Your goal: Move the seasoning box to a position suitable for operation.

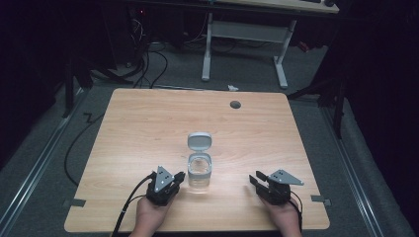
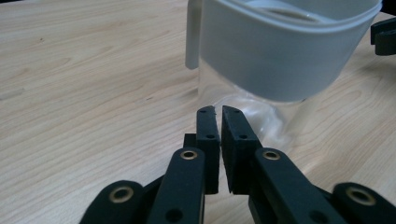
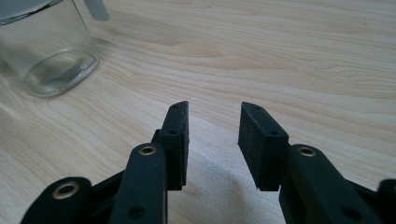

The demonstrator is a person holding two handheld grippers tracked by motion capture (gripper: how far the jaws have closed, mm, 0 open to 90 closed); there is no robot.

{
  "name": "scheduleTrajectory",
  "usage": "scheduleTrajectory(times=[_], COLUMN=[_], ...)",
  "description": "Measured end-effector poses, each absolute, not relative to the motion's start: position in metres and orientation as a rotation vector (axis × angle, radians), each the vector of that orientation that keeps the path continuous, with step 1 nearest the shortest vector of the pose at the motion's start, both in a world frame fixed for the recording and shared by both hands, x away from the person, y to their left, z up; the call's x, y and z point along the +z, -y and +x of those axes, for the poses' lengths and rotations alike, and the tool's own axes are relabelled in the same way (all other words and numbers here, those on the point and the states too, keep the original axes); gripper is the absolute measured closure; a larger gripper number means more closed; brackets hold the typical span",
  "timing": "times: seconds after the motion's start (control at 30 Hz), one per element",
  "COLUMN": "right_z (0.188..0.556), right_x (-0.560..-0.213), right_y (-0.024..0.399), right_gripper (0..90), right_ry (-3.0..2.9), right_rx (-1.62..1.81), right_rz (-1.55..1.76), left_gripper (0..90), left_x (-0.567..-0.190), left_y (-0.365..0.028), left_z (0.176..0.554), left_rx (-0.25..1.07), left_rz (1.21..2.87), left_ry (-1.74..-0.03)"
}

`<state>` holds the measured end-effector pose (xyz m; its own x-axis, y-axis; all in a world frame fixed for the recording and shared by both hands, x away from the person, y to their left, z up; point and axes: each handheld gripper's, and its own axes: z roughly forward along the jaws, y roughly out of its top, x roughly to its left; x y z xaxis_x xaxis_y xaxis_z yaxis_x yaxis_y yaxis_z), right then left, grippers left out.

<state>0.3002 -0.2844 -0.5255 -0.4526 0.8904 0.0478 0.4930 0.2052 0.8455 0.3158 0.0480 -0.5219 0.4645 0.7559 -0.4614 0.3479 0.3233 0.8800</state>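
A clear glass jar (image 1: 199,173) with a grey collar and a flipped-up grey lid (image 1: 199,140) stands on the wooden table (image 1: 143,123) near its front middle. My left gripper (image 1: 180,177) rests just left of the jar, its tips close to the glass. In the left gripper view its jaws (image 2: 218,111) stand only a narrow slit apart with nothing between them, and the jar (image 2: 280,51) rises right in front. My right gripper (image 1: 256,178) lies to the right of the jar, apart from it. Its jaws (image 3: 215,109) are wide open and empty, with the jar (image 3: 46,51) at upper left.
A round cable hole (image 1: 235,104) sits near the table's far edge. Behind the table stands a white-legged desk (image 1: 244,34) with cables on the floor. Tape strips (image 1: 74,202) mark the front corners. Bare wood lies around the jar on all sides.
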Motion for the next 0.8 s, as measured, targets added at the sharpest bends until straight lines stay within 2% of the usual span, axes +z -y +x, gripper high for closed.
scheduleTrajectory(times=[0.17,0.27,0.37,0.6,0.8], right_z=[0.299,0.299,0.303,0.321,0.351], right_x=[-0.523,-0.519,-0.513,-0.505,-0.489], right_y=[0.277,0.266,0.251,0.227,0.207], right_gripper=[68.3,79.5,84.3,89.3,89.9], right_ry=[-2.007,-2.029,-2.03,-2.028,-2.033], right_rx=[1.174,1.183,1.205,1.19,1.217], right_rz=[1.279,1.267,1.258,1.23,1.218], left_gripper=[82.0,81.7,82.6,89.9,90.0], left_x=[-0.525,-0.523,-0.522,-0.525,-0.525], left_y=[-0.054,-0.058,-0.057,-0.044,-0.03], left_z=[0.31,0.304,0.298,0.29,0.292], left_rx=[0.341,0.281,0.238,0.183,0.154], left_rz=[1.278,1.249,1.259,1.289,1.319], left_ry=[-1.097,-1.109,-1.105,-1.076,-1.052])
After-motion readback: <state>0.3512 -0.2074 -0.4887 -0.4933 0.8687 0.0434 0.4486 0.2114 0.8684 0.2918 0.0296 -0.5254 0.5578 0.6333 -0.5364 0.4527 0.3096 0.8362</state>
